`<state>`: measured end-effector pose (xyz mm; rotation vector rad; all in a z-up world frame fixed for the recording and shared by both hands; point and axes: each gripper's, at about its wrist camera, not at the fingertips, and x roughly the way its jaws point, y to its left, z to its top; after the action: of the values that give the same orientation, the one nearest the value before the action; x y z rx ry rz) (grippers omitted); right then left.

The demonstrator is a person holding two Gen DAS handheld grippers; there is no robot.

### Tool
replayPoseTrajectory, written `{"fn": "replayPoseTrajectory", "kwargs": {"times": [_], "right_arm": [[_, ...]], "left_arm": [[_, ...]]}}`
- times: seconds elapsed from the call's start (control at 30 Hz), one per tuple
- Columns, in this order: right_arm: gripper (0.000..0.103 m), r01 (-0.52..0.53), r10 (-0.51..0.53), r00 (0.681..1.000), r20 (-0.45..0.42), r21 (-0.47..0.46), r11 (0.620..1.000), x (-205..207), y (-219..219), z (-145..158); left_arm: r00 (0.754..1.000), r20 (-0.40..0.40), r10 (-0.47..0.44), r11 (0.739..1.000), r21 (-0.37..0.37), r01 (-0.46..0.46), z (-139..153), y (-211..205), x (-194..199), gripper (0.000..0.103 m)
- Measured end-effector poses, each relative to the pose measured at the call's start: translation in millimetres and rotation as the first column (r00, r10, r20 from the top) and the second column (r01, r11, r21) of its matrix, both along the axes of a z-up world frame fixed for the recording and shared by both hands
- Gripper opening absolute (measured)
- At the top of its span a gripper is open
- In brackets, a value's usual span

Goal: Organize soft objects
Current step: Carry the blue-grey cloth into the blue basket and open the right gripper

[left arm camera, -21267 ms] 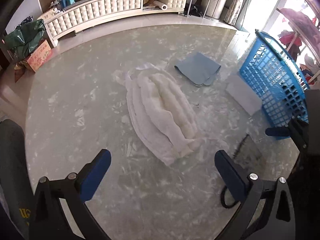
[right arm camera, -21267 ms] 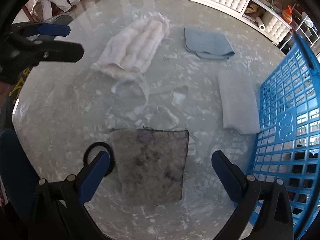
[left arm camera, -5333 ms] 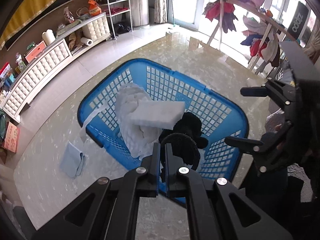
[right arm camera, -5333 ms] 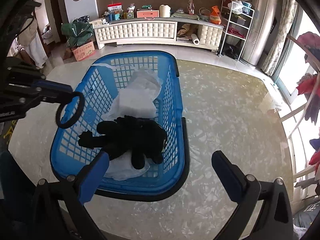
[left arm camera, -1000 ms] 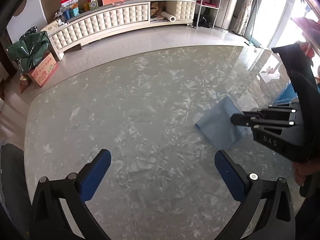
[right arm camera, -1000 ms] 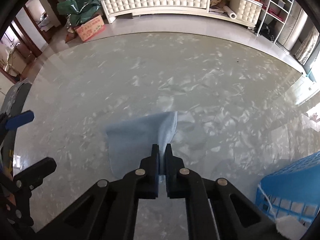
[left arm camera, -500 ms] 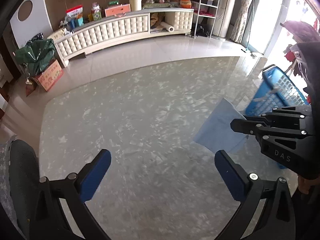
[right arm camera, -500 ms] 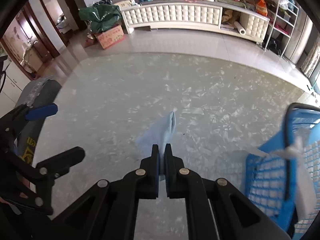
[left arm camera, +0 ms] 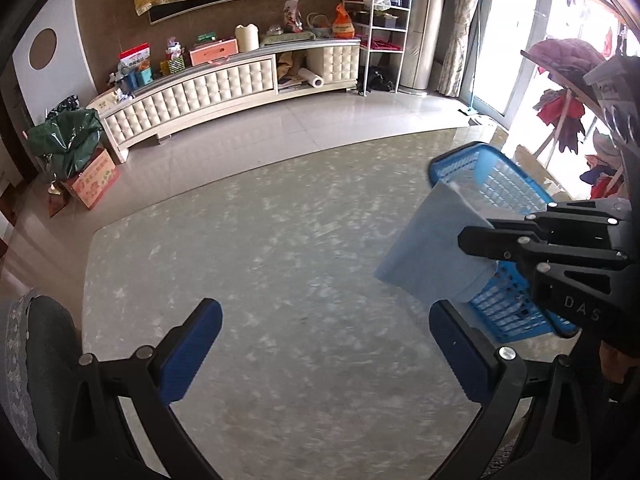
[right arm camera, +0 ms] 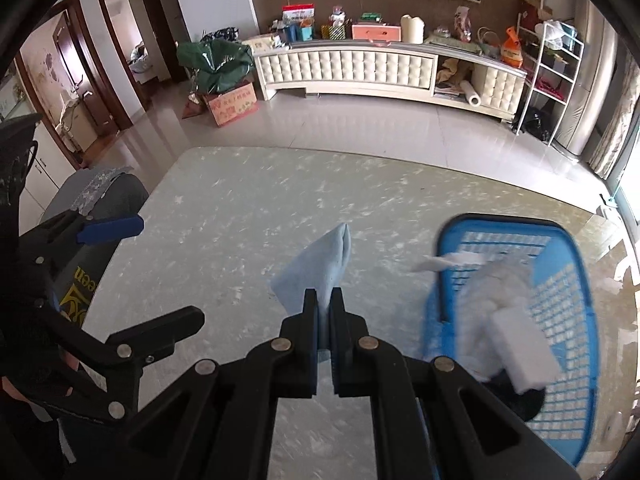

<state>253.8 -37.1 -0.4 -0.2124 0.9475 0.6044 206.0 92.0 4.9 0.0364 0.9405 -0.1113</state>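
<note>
Above the pale marbled table (right arm camera: 248,240), the right gripper (right arm camera: 325,300) pinches a light-blue folded cloth (right arm camera: 316,264); release should wait until it hangs over the blue plastic lattice basket (right arm camera: 560,300), right. The left gripper (left arm camera: 324,344) is spread, empty.

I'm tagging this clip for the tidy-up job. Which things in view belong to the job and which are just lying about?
Part of the job:
- light blue folded cloth, pinched in the shut right gripper
- blue plastic lattice basket
- white cloths and white rectangular pad inside it
- open, empty left gripper

Just lying about:
- cream tufted cabinet
- green bag
- printed cardboard box
- white wire shelf
</note>
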Motion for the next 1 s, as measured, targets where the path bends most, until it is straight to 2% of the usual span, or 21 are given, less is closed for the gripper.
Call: {"fn": "replayPoseTrajectory", "kwargs": {"times": [0.17, 0.57, 0.77, 1.0], "right_arm": [[0.004, 0.024, -0.024, 1.000, 0.013, 0.005, 1.000, 5, -19, 2], [0.004, 0.091, -0.091, 0.996, -0.001, 0.039, 0.995, 14, -63, 2], [0.004, 0.124, -0.122, 0.992, -0.034, 0.049, 0.991, 27, -75, -11], [0.004, 0.192, -0.189, 0.978, -0.088, 0.022, 0.981, 43, -93, -36]], "left_arm": [[0.999, -0.013, -0.031, 0.999, -0.027, 0.031, 3, -25, 0, 0.103], [0.996, -0.018, -0.091, 0.996, -0.020, 0.090, 10, -78, 24, 0.103], [0.993, -0.027, -0.119, 0.993, -0.015, 0.119, 6, -98, 40, 0.103], [0.989, -0.066, -0.130, 0.992, -0.009, 0.129, -16, -107, 60, 0.103]]}}
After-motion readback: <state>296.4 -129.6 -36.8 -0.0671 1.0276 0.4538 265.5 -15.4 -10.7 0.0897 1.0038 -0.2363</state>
